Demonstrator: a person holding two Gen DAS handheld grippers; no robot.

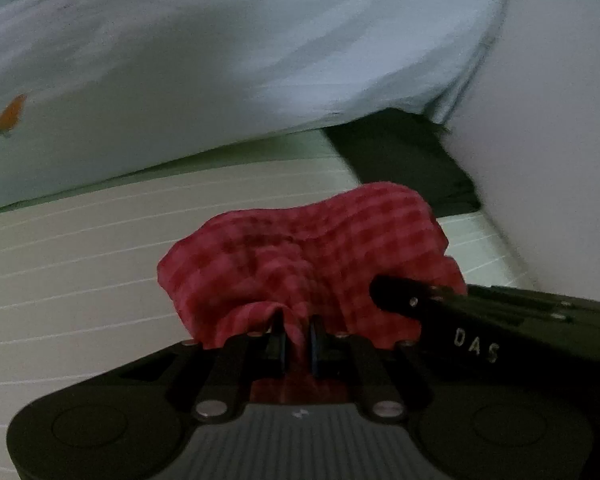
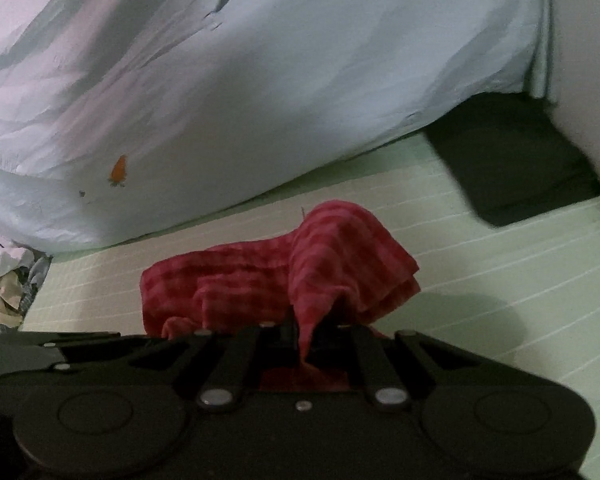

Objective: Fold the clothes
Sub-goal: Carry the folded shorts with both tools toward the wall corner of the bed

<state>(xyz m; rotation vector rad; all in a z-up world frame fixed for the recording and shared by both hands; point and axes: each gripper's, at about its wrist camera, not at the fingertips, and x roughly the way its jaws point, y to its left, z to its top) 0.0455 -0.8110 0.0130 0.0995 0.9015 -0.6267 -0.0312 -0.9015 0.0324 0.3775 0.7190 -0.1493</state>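
Cloth: red checked cloth (image 1: pixel 312 256) bunched just ahead of both grippers — its long axis cannot be told.
Left gripper (image 1: pixel 298 344): clamped on a cloth fold.
Right gripper (image 2: pixel 306 340): likewise clamped — just right of the left.

We can read one marking only: the white capital letters "DAS", printed on the black body of the right tongs (image 1: pixel 380 286) where they reach in from the right side of the left wrist view. The letters run up to the edge of that body, so we cannot tell whether the word goes on. In the right wrist view we find nothing readable. The small orange and dark figures on the pale sheet (image 2: pixel 260 80) are printed pictures, too blurred for us to make out, and they carry no letters or numbers.
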